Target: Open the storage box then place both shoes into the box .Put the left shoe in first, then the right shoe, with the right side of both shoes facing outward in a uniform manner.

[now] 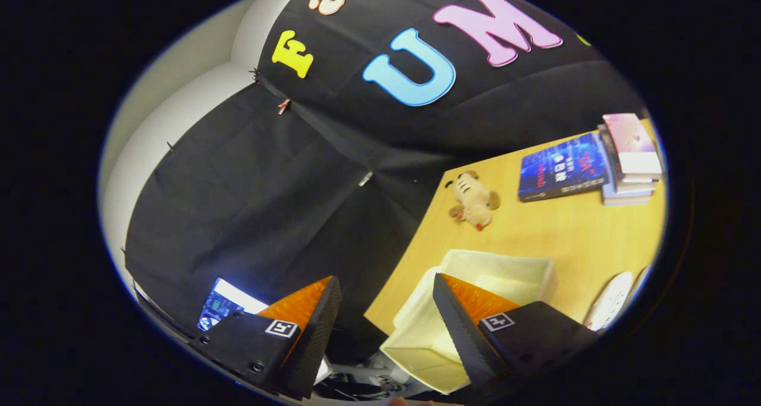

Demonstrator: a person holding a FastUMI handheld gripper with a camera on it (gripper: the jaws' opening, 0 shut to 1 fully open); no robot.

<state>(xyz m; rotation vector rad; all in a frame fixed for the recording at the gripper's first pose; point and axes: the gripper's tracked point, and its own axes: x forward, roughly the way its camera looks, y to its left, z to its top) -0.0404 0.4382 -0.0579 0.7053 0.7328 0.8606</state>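
Observation:
My gripper (386,284) is open, its two fingers spread wide with nothing between them. It hangs tilted over the left end of the wooden table (571,227). A white storage box (505,275) stands open on the table just beyond and under the right finger (458,311), its inside looking empty. A pale curved object (612,299), perhaps a shoe, shows to the right of the box; I cannot tell which shoe.
A small brown plush toy (474,203) lies on the table beyond the box. A blue book (562,168) and a stack of books (631,159) sit farther back. A lit screen (223,304) shows off the table, behind the left finger.

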